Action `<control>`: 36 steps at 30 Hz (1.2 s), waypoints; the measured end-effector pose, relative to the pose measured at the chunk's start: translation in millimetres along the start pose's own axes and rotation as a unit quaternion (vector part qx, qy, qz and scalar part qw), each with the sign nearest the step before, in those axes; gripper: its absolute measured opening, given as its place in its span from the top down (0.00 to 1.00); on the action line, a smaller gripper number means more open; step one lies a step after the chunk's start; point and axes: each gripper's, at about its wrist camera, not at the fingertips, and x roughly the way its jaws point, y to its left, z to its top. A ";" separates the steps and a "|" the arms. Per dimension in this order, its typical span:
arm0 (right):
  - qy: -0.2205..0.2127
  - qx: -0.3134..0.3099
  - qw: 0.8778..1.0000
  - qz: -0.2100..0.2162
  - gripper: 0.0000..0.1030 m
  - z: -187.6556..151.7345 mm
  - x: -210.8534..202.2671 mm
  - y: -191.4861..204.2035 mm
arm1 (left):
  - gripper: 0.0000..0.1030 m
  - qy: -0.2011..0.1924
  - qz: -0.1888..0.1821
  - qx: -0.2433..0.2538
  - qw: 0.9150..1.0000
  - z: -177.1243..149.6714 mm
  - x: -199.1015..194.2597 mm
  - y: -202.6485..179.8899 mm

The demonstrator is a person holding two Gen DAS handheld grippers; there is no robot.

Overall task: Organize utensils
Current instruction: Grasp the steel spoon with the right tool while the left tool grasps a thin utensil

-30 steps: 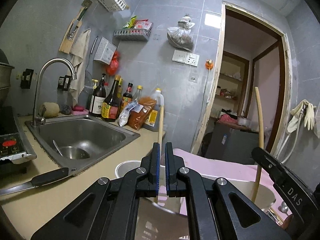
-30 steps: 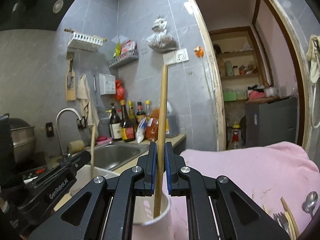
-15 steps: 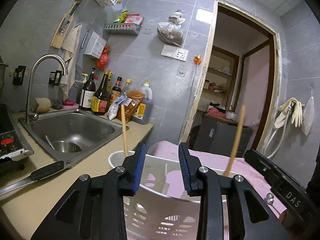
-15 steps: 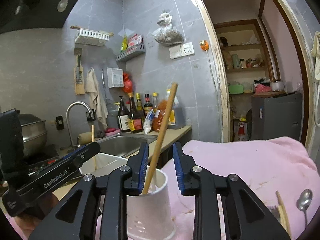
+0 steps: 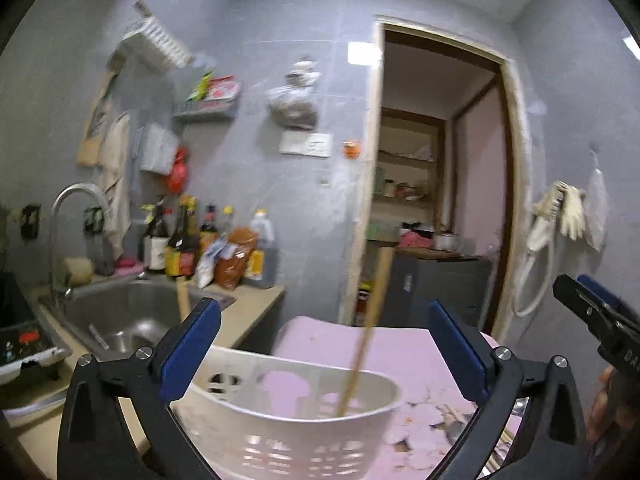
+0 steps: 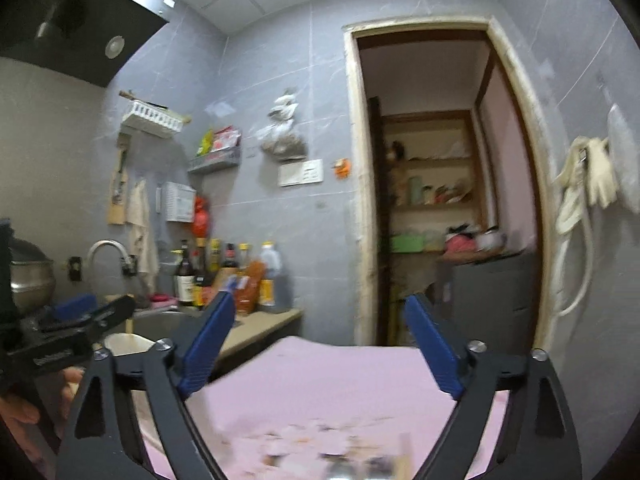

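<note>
Both sets of fingers now stand wide and empty: left gripper (image 5: 324, 344), right gripper (image 6: 320, 344). Released chopsticks (image 5: 370, 320) rest in the basket (image 5: 304, 420), lower centre; fetch next utensil.

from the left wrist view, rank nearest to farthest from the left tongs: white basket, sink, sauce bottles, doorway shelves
1. White basket: right under the open left tongs, with a chopstick standing in it.
2. Sink: ahead on the left, set in the counter.
3. Sauce bottles: behind the sink, against the wall.
4. Doorway shelves: farthest, through the door on the right.
</note>
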 end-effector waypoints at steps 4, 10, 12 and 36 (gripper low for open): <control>-0.003 -0.010 0.999 -0.031 0.00 3.3 -17.3 -29.4 | 0.02 0.022 -0.042 0.023 0.999 -3.2 5.6 -31.2; 0.026 -0.025 0.998 -0.057 0.00 -6.9 -33.1 -66.7 | 0.02 0.084 -0.098 0.061 0.990 -19.9 21.7 -75.4; 0.046 -0.028 0.997 -0.062 0.00 -13.8 -33.1 -76.5 | 0.02 0.113 -0.109 0.070 0.985 -29.5 29.9 -87.2; 0.362 0.019 0.932 -0.031 0.28 -107.3 41.7 -143.7 | 0.34 0.369 -0.145 0.079 0.915 -110.2 137.4 -126.3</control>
